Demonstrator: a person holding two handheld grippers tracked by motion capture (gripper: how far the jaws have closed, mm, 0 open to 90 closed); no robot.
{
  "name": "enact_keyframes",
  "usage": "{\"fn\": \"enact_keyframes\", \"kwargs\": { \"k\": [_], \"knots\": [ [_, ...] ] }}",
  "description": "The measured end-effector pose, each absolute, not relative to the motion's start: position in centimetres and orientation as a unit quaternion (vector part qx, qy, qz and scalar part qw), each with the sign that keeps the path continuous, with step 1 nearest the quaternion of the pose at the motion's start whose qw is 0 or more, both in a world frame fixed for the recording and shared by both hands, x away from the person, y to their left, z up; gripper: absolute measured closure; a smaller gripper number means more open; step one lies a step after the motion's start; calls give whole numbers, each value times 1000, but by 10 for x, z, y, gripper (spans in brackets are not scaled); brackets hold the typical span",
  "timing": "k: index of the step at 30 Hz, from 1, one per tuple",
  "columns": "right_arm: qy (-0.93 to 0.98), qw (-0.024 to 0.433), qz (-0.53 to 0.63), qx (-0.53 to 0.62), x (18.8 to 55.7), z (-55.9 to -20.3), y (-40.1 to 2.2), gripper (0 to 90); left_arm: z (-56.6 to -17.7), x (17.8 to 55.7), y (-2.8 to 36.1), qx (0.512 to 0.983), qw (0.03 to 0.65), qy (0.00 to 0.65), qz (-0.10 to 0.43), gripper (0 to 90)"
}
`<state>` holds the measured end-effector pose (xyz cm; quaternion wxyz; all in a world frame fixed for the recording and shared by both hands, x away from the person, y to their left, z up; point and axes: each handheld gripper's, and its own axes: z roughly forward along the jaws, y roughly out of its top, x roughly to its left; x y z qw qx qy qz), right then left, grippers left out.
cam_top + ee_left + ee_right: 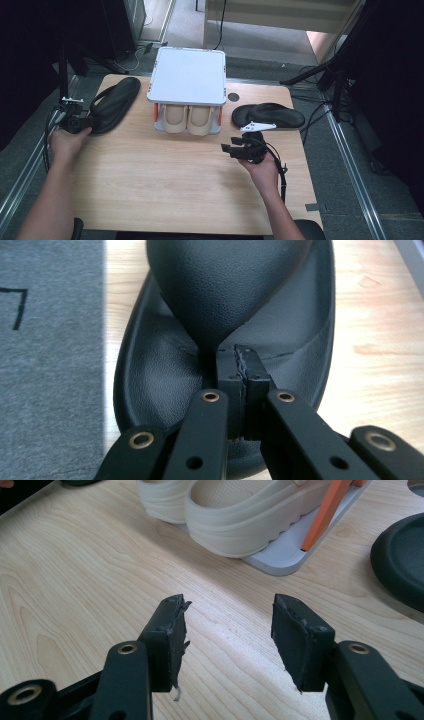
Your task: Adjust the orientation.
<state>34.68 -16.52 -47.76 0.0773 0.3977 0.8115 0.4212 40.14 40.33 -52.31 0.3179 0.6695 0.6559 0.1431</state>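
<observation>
While the right gripper (231, 148) hangs over the bare wood near the right edge of the table (150, 185), its jaws stand apart with nothing between them, as the right gripper view confirms (227, 630). At the left edge, the left gripper (84, 121) has its jaws pressed together on the toe-post strap of the left black sandal (115, 102); the left gripper view shows the fingertips (245, 372) pinching where the strap meets the footbed (150, 370). This sandal lies along the far left edge, with part of its sole past the tabletop over the grey floor (50, 365). Risk 1: the pinch is narrow and the strap soft, so a lift or drag could let the sandal swing, slip free, and drop off the edge. Farther on, at the middle of the far edge, stands a two-tier shoe rack (187, 75) with a pair of beige clogs (188, 117) on its lower shelf. Risk 2: a swinging sole could strike the rack's orange posts or push it. Toward the far right corner lies the second black sandal (268, 115), near the idle gripper; a careless reach could nudge it outward.
</observation>
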Motion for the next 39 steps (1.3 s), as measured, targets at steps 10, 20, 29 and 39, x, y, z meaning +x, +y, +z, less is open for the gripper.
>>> {"fn": "enact_keyframes", "kwargs": {
  "k": [10, 20, 29, 39],
  "knots": [
    [811, 78, 421, 399, 346, -478, -166, 489, -508, 407, 397, 657, 360, 655, 103, 900],
    [807, 81, 421, 407, 342, -478, -171, 489, -482, 432, 367, 670, 363, 635, 125, 900],
    [809, 82, 416, 408, 339, -481, -172, 487, -468, 469, 360, 669, 352, 641, 133, 900],
    [806, 82, 412, 417, 336, -482, -176, 487, -484, 504, 367, 664, 317, 665, 130, 900]
  ]
}}
